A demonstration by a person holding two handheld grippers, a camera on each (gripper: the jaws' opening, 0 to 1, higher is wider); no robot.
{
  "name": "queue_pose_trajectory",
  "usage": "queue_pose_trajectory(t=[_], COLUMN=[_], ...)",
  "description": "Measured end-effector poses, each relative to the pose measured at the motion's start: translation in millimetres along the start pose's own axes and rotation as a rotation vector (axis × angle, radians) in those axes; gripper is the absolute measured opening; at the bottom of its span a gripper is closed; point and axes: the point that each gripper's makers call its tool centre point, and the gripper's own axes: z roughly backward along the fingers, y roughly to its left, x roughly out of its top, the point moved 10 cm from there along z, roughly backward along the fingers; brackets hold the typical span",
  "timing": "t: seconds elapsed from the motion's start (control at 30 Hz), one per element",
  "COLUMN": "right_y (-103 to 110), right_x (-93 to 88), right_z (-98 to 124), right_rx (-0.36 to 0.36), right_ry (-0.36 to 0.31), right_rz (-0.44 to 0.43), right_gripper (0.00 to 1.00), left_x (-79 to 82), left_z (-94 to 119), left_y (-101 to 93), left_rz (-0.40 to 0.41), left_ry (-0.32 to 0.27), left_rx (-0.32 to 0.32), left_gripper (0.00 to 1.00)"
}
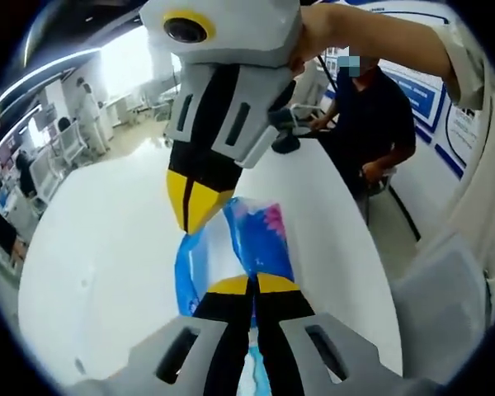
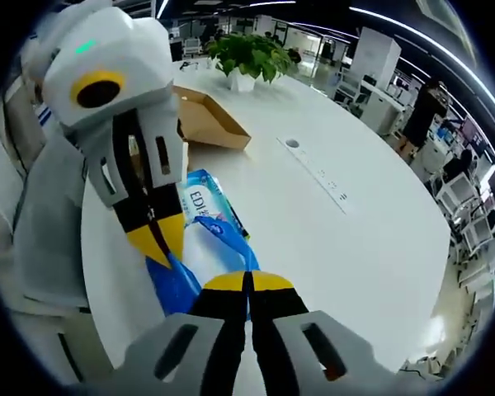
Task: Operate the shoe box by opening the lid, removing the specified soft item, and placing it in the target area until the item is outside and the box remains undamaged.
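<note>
Left tool (image 1: 252, 286), at six o'clock, pinches the blue soft pack (image 1: 260, 235); right tool (image 2: 249, 282) pinches its other end. The pack is out over the desk (image 2: 371, 223); box (image 2: 205, 120) open at eleven. Likely only placement remains.

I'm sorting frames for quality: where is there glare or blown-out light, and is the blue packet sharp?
Left gripper view: windows at upper left blow out white, and the white table is washed pale; the blue packet looks slightly soft. Right gripper view: even light, ceiling strips bright, packet lettering is crisp; the edges bend with fisheye.
</note>
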Motion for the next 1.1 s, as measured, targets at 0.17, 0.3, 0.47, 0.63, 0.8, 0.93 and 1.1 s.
queue_pose_trajectory(t=[0.17, 0.3, 0.47, 0.63, 0.8, 0.93, 1.1], right_y=[-8, -13, -18, -23, -26, -27, -28], right_x=[-13.1, -22.4, -33.4, -46.2, -55.1, -60.2, -67.2], right_z=[2, 3, 4, 0, -9, -17, -28], right_rx=[-0.008, -0.02, -0.037, -0.069, -0.099, -0.116, -0.133], right_ry=[0.001, 0.004, 0.01, 0.02, 0.027, 0.037, 0.052], right_rz=[-0.004, -0.004, -0.001, 0.004, 0.007, 0.017, 0.009], right_gripper=[0.0, 0.0, 0.0, 0.0, 0.0, 0.0, 0.0], left_x=[6.6, 11.1, 14.0, 15.7, 8.0, -0.4, -8.1], left_z=[-12, -23, -39, -54, -67, -76, -87], left_y=[2.9, 5.7, 10.2, 15.5, 23.7, 28.0, 28.4], left_rz=[-0.013, -0.014, -0.017, -0.019, -0.008, 0.014, 0.038], left_ry=[0.005, 0.006, 0.004, -0.001, 0.016, 0.037, 0.051], left_rx=[-0.014, -0.019, -0.03, -0.033, -0.023, -0.027, -0.031], left_gripper=[0.0, 0.0, 0.0, 0.0, 0.0, 0.0, 0.0])
